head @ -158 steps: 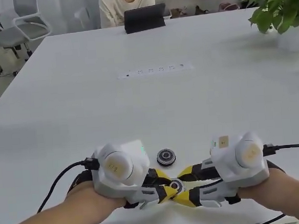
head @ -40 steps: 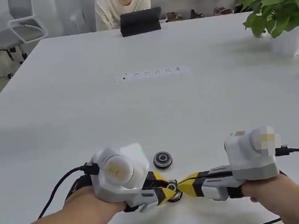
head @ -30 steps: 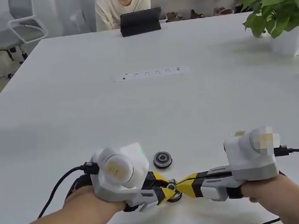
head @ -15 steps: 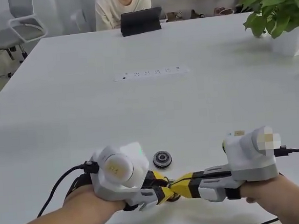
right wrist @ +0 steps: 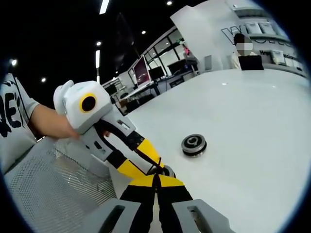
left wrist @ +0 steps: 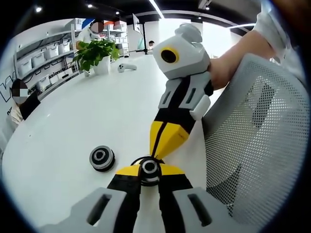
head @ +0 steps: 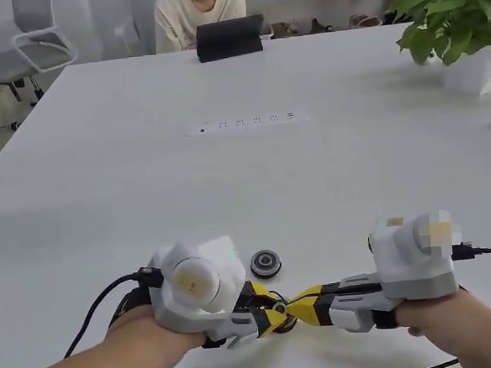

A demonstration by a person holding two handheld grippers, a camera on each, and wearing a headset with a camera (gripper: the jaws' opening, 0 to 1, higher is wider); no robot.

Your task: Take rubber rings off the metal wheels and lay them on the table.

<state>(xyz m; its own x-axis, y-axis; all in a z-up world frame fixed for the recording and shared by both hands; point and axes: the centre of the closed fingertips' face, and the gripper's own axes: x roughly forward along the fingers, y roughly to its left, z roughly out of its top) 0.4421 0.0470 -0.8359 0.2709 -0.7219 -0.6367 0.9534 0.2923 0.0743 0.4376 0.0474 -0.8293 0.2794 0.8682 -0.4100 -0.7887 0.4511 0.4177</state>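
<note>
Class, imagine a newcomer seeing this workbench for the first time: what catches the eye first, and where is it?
The yellow-tipped left gripper and right gripper meet tip to tip at the near edge of the white table, at a small metal wheel clamped in the left one's jaws. A second wheel lies just beyond them, and a leafy green plant stands at the far right.
</note>
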